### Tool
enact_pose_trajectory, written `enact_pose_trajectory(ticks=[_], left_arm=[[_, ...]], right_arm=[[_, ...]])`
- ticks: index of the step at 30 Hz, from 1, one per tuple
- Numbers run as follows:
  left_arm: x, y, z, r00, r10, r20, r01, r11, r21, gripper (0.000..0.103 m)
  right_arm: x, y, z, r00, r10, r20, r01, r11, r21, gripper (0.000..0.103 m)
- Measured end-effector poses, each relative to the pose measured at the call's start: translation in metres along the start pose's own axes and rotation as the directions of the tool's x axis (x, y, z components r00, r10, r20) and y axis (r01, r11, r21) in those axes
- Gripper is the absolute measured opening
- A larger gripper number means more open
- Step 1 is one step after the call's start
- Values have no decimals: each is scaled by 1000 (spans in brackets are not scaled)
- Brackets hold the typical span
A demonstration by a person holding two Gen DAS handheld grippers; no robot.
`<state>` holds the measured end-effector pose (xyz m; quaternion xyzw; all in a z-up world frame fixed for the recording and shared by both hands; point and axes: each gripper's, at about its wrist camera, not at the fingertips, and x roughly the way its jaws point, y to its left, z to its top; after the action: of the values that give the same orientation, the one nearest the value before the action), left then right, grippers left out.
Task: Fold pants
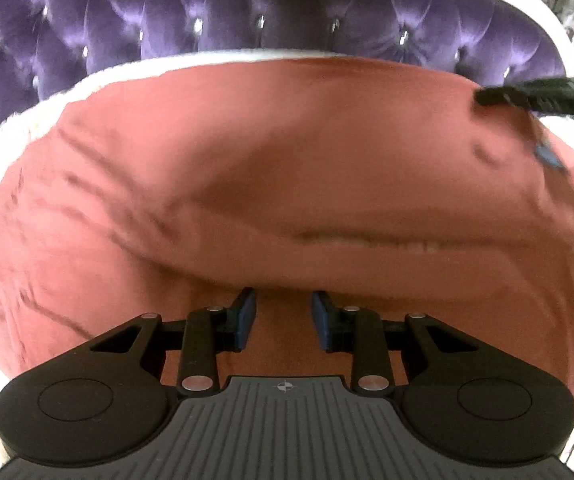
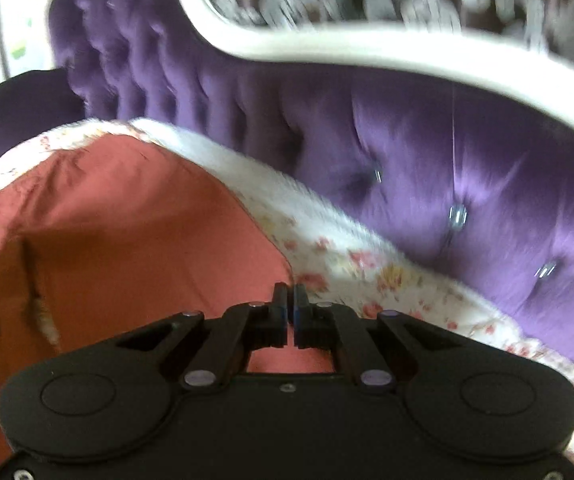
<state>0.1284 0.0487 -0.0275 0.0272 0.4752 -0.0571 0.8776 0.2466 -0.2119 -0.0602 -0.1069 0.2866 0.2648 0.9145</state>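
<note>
The salmon-pink pants (image 1: 287,168) lie spread over a floral bedspread, with a fold edge running across the middle. My left gripper (image 1: 283,312) hovers open just above the near part of the cloth, nothing between its blue pads. My right gripper (image 2: 290,300) is shut on the right edge of the pants (image 2: 127,232), lifting that edge. The right gripper also shows in the left wrist view (image 1: 535,98) at the far right corner of the pants.
A white floral bedspread (image 2: 359,268) lies under the pants. A tufted purple headboard (image 1: 247,12) with a white frame (image 2: 327,44) stands close behind. Patterned wallpaper is beyond it.
</note>
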Motion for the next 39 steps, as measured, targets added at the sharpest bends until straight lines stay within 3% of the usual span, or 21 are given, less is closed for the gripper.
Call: enact_pose_trajectory(ticks=[6, 10, 12, 17, 23, 32, 39], left_arm=[[-6, 4, 68, 988, -130, 83, 133, 990, -40, 30], [-1, -7, 102, 986, -124, 109, 127, 992, -21, 30], [2, -12, 109, 986, -134, 103, 136, 991, -18, 30], [24, -20, 125, 972, -234, 20, 235, 970, -65, 30], [44, -12, 140, 953, -303, -1, 295, 928, -226, 31], [57, -16, 161, 955, -298, -1, 284, 912, -295, 31], [72, -27, 169, 960, -277, -35, 257, 926, -276, 31]], right_arm=[[-33, 46, -3, 995, -29, 91, 36, 996, -81, 8], [-32, 64, -11, 993, -66, 93, 78, 989, -126, 8], [-33, 66, -12, 993, -68, 95, 80, 989, -124, 8], [-35, 72, -13, 990, -89, 108, 103, 986, -133, 8], [-34, 78, -18, 989, -99, 108, 115, 981, -155, 8], [-32, 83, -23, 989, -89, 114, 108, 979, -172, 8], [-30, 86, -23, 989, -91, 115, 114, 971, -208, 8]])
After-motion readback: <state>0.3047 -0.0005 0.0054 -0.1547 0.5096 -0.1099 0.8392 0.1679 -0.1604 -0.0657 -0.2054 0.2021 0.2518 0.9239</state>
